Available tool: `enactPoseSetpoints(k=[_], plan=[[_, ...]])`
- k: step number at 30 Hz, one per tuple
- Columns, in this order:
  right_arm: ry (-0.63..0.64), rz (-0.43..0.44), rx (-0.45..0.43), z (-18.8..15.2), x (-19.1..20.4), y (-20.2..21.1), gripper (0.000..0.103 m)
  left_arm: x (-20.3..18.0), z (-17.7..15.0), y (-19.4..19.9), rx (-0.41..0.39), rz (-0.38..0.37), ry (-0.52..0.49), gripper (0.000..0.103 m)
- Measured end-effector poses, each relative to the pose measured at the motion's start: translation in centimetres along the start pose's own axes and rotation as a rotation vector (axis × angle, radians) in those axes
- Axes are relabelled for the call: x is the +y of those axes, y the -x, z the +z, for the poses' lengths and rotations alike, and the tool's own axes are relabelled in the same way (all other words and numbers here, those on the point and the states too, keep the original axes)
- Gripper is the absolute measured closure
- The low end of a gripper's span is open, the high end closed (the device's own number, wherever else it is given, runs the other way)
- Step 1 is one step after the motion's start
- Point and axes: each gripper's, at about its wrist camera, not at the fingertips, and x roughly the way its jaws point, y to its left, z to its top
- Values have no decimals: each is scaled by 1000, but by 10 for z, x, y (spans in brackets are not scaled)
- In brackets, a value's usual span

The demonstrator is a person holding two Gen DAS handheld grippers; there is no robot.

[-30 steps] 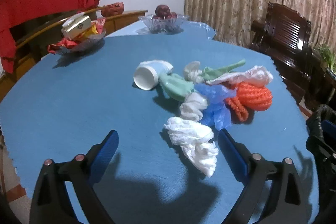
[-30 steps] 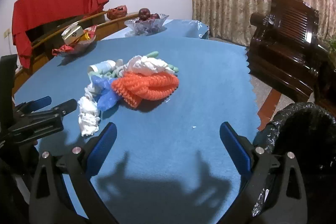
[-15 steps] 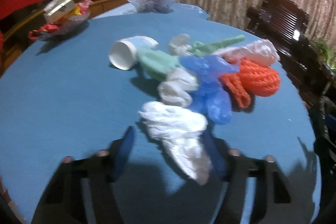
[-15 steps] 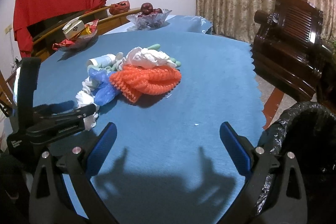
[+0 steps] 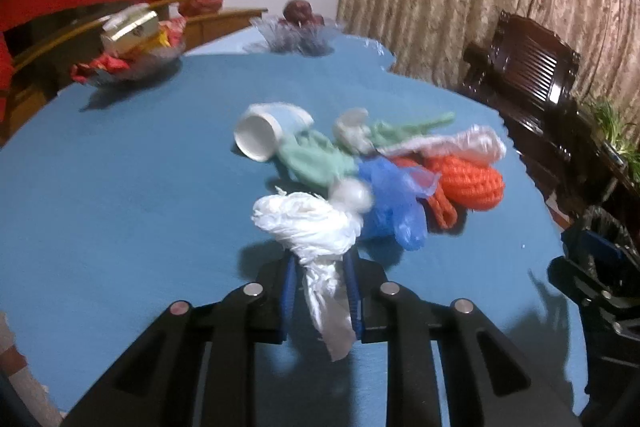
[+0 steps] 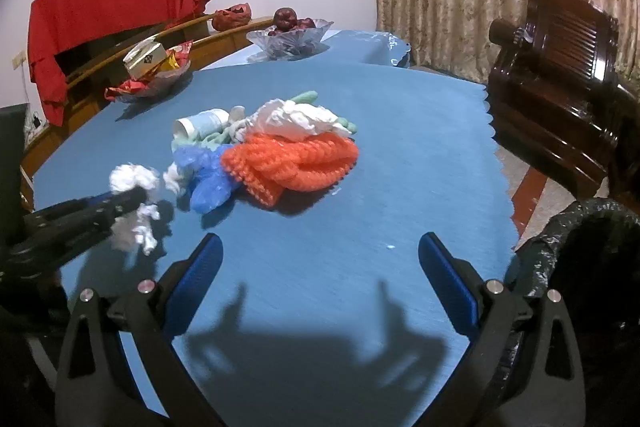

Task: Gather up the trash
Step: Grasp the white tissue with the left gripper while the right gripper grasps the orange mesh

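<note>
My left gripper (image 5: 320,287) is shut on a crumpled white plastic bag (image 5: 308,223) and holds it just above the blue table; it also shows in the right wrist view (image 6: 128,199). Behind it lies a trash pile: a white paper cup (image 5: 260,135), a green bag (image 5: 316,159), a blue bag (image 5: 392,203), an orange net (image 5: 468,183) and another white bag (image 5: 452,143). My right gripper (image 6: 320,267) is open and empty above the table's near edge, short of the orange net (image 6: 296,163).
A black-lined trash bin (image 6: 592,267) stands off the table's right edge. A snack dish (image 6: 152,75) and a glass fruit bowl (image 6: 292,35) sit at the far side. A dark wooden chair (image 6: 560,67) stands to the right.
My left gripper moved in over the white plastic bag, shut on it and lifted it off the table. My right gripper stayed open and almost still.
</note>
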Motion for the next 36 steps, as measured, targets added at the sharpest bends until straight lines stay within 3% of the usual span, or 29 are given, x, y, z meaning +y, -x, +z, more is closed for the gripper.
enactPoseSetpoints(k=[13,18,23,36], plan=[[9,42,-19,22,36,-17,8,30,10,23,-57,56,19,81],[8,47,-17,29,49,-27,24,37,11,24,-63,71,9,81],[-5,21,-13,34,46,-36,30,38,12,24,-73,65,5,81],[-26,-35,-19,50,16,-55,34,19,29,6,-88,26,2,81]])
